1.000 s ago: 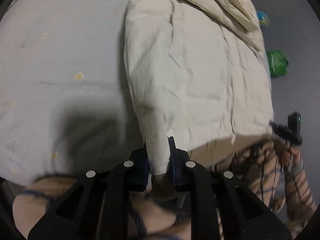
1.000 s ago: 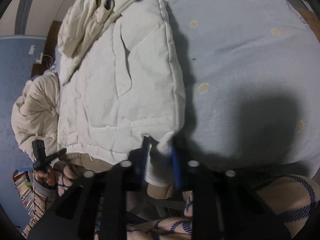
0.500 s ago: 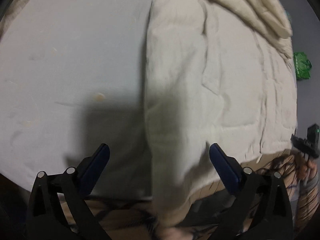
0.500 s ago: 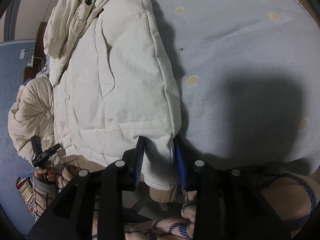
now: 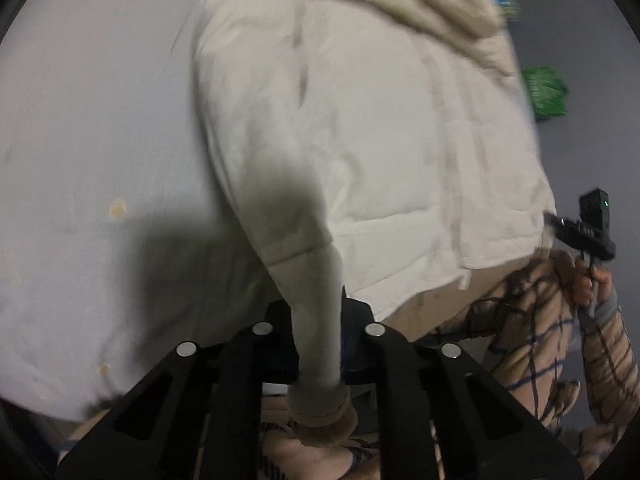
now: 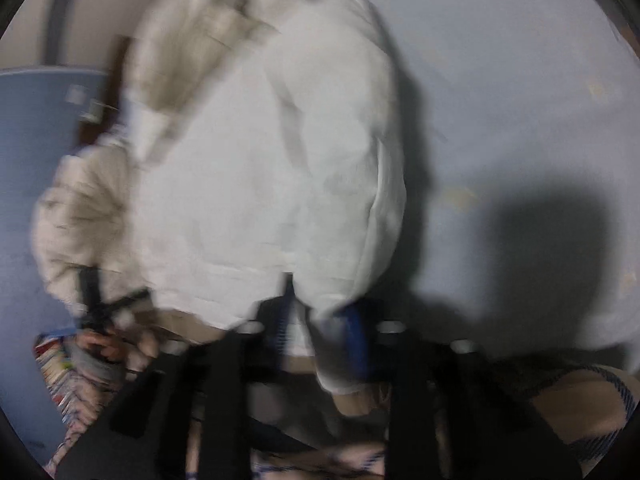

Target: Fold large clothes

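Note:
A cream padded jacket lies spread on the pale blue bed sheet, hood at the far end. In the left wrist view its near sleeve runs down between the jaws of my left gripper. Those jaws are closing and pinch the sleeve just above the cuff. The right wrist view is blurred. There my right gripper is closing too, its blue pads pressed on the jacket's near corner. Each view shows the other gripper beyond the jacket, the right one and the left one.
A person's plaid sleeve reaches in beside the jacket. Green packets lie on the blue floor past the bed's edge. A second cream garment is bunched at the jacket's far side. Bare sheet stretches to the right.
My left gripper let go of the sleeve, stood wide open half a second ago, and has shut on it again higher up. The right gripper loosened a little and closed again.

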Available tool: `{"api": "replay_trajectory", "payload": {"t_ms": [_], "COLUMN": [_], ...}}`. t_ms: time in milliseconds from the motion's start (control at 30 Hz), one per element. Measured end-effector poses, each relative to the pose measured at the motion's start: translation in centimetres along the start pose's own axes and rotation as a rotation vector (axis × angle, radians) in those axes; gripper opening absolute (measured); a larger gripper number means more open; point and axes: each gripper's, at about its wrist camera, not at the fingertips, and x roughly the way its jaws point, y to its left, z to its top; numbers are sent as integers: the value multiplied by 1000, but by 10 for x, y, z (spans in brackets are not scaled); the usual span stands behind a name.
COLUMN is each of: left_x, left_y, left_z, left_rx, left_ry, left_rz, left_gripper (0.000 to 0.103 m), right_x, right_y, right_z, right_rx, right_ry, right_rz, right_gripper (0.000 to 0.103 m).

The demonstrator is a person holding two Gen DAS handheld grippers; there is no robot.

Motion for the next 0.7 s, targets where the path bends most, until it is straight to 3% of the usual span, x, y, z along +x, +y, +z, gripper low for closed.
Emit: {"api": "replay_trajectory", "payload": {"t_ms": [133, 233, 433, 700], "left_x": [-39, -68, -103, -142], "left_y": [-7, -10, -12, -17], "left_z": [1, 9, 25, 62], "left_rx": [53, 34, -47, -76], "left_ry": [-112, -206, -350, -486], "left_rz": [-92, -199, -343, -384], "left_gripper": [9, 9, 9, 9], "right_x": [-33, -52, -74, -92], "right_y": [20, 34, 39, 41], "right_z": [1, 5, 32, 84], "right_rx": [-36, -80, -58, 60], "right_ry": [-161, -266, -379, -542], "right_rz": [227, 352, 464, 652], "right_gripper": [12, 12, 10, 10]}}
